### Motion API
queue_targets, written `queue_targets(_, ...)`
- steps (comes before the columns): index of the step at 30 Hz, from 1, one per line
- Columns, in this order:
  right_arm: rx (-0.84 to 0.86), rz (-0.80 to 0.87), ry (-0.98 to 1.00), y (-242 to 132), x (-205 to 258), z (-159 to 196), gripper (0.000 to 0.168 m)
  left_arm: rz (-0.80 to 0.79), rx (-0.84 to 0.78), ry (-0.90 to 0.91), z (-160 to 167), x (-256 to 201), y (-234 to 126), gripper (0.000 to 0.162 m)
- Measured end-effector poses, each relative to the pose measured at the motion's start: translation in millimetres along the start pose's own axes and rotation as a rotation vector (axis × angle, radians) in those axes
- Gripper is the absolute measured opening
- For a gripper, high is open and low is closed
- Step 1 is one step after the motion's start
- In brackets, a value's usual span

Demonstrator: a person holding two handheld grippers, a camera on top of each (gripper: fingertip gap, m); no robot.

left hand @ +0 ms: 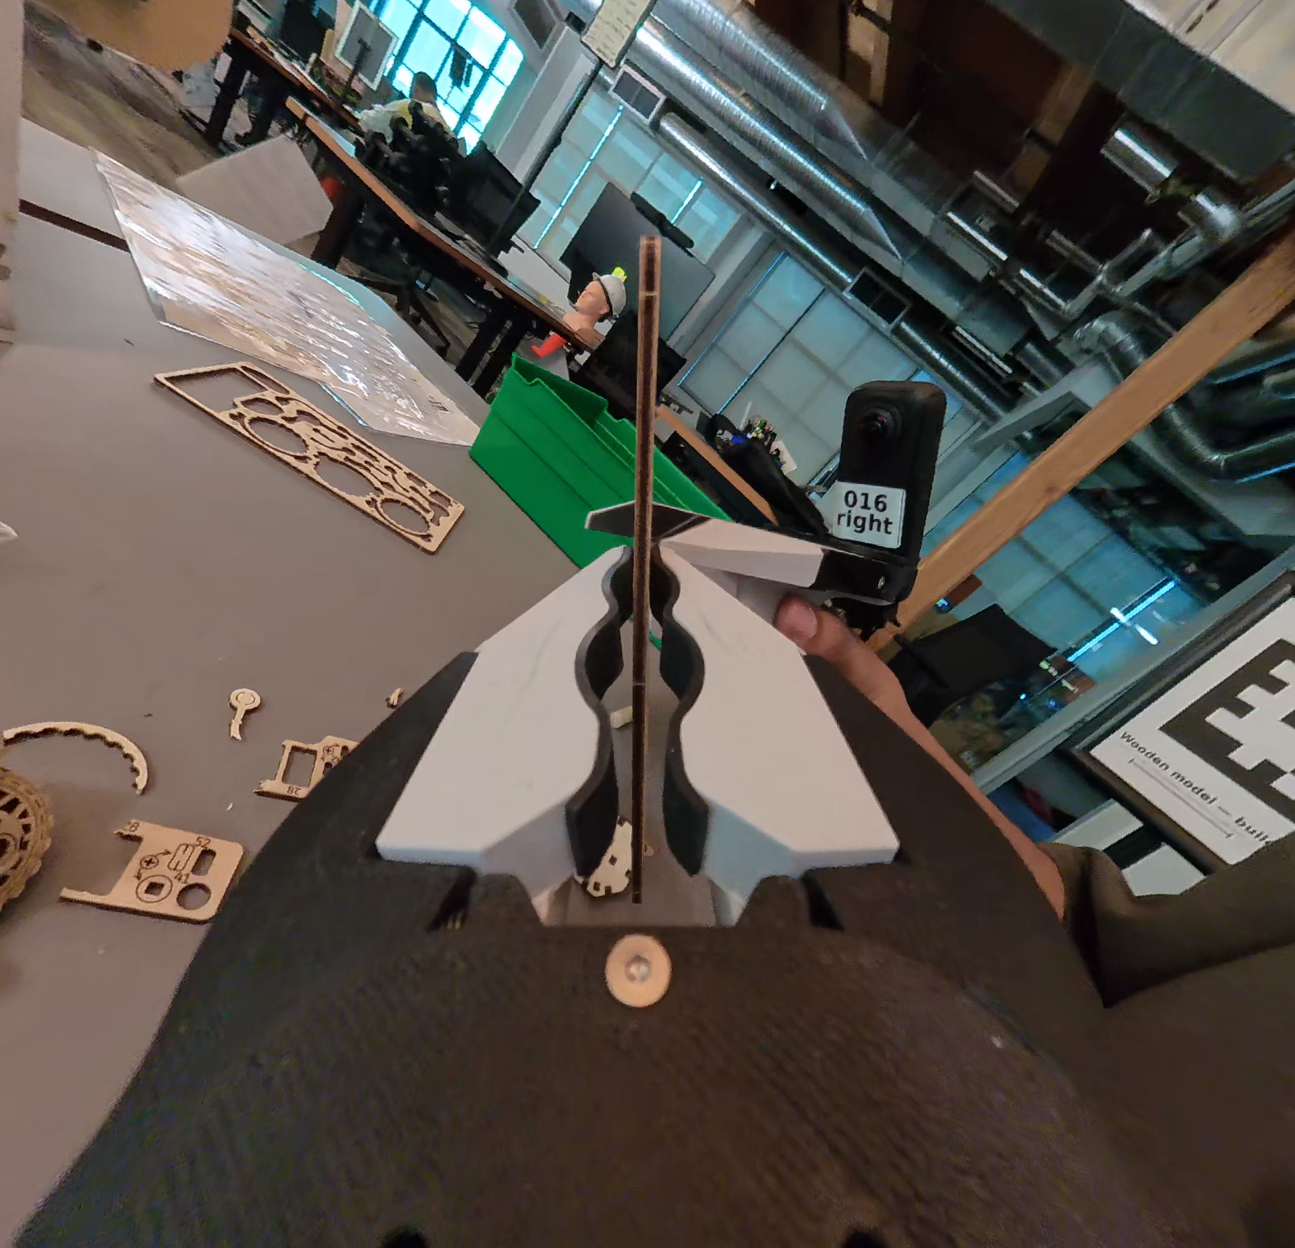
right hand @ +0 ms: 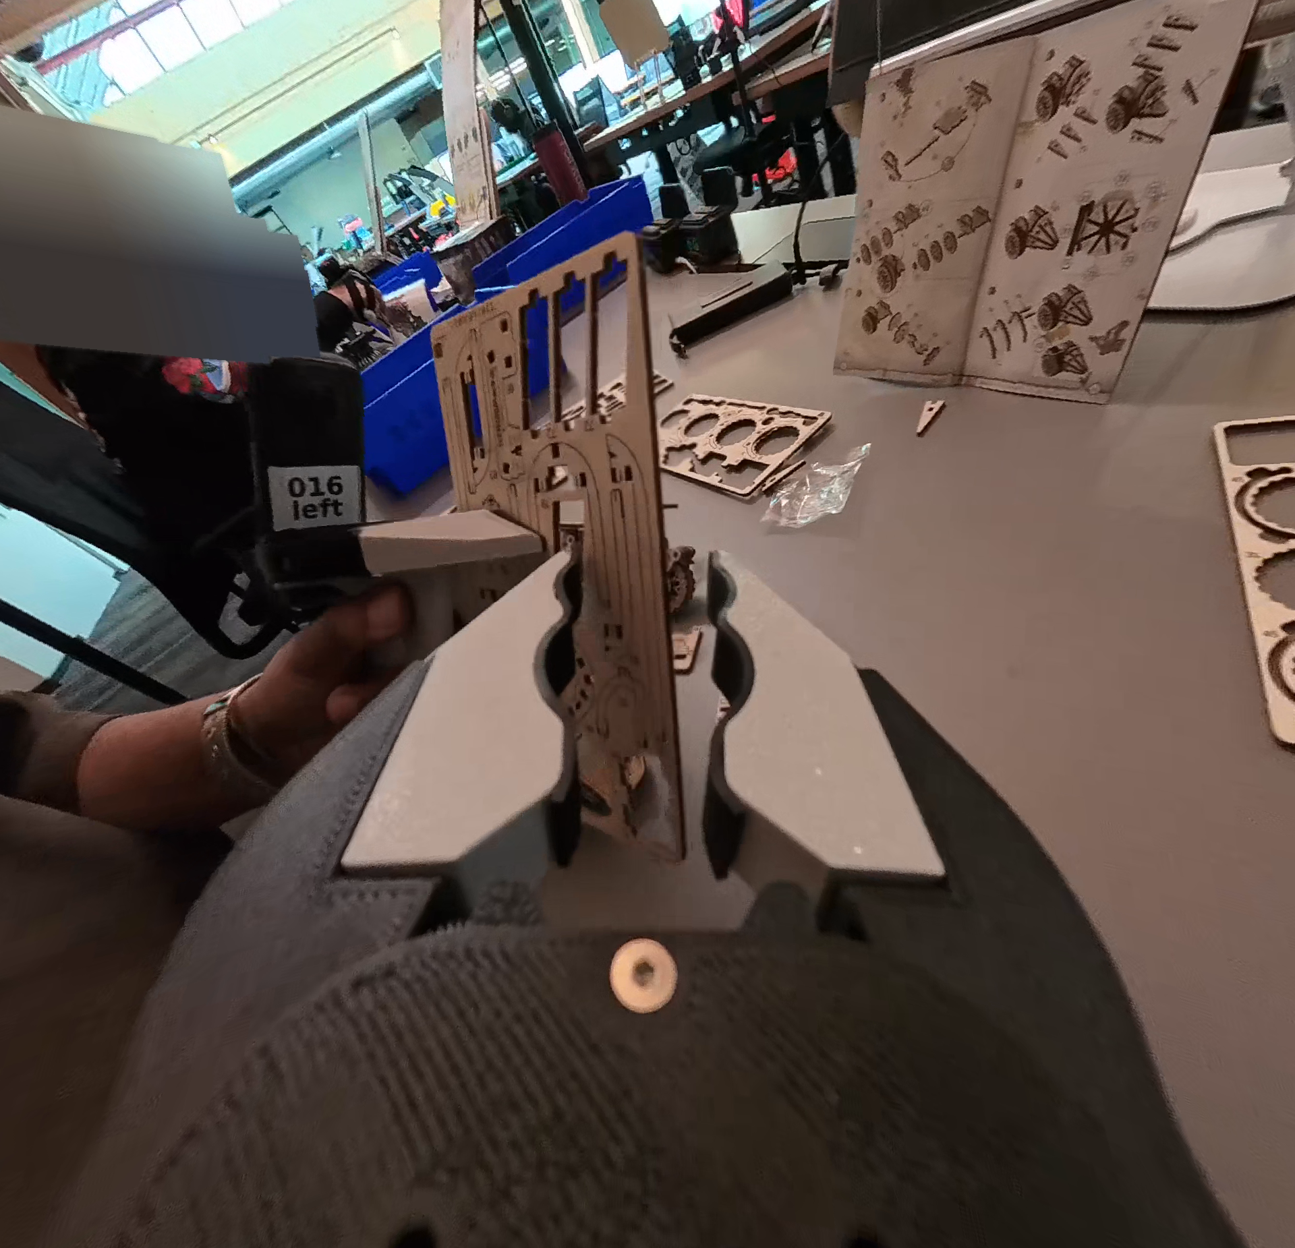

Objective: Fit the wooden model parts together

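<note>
My right camera [left hand: 886,472] carries a white printed sticker [left hand: 866,511] on its black body, and my left camera [right hand: 308,437] has one like it [right hand: 317,498]. A white sign [left hand: 1212,745] with a bold black square pattern has a printed line along its lower edge. Small engraved numbers mark the wooden tag [left hand: 165,872] on the tabletop [left hand: 210,619], and the wooden sheet [right hand: 574,486] between my fingers has tiny marks I cannot make out.

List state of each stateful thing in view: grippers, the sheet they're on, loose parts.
left gripper: shut on wooden sheet, clamping it edge-on.
right gripper: open, fingers either side of the sheet.
wooden sheet: held upright off the table, some parts already punched out.
punched-out frame: flat on table, empty holes.
plastic bag: crumpled, on table.
</note>
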State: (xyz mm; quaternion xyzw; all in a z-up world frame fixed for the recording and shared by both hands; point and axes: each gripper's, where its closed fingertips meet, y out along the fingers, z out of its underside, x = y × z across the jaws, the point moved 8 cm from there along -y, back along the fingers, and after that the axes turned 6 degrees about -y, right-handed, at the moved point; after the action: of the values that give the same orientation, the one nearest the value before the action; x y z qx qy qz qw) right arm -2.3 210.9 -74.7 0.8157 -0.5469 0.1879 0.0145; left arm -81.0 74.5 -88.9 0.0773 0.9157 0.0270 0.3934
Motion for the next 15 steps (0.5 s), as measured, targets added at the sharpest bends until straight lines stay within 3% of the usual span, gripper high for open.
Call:
queue_targets(4, 0.002, 0.053, -0.098, 0, 4, -2, 0.052, -0.025, -0.105, -0.034, -19, 8, -13, 0.000)
queue_targets(9, 0.173, 0.162, -0.403, 37, 36, 11, 0.095, -0.093, -0.259, -0.176, -28, 20, -26, 0.000)
queue_targets(15, 0.264, 0.213, -0.560, 62, 41, 16, 0.096, -0.061, -0.288, -0.369, -23, 28, -27, 0.001)
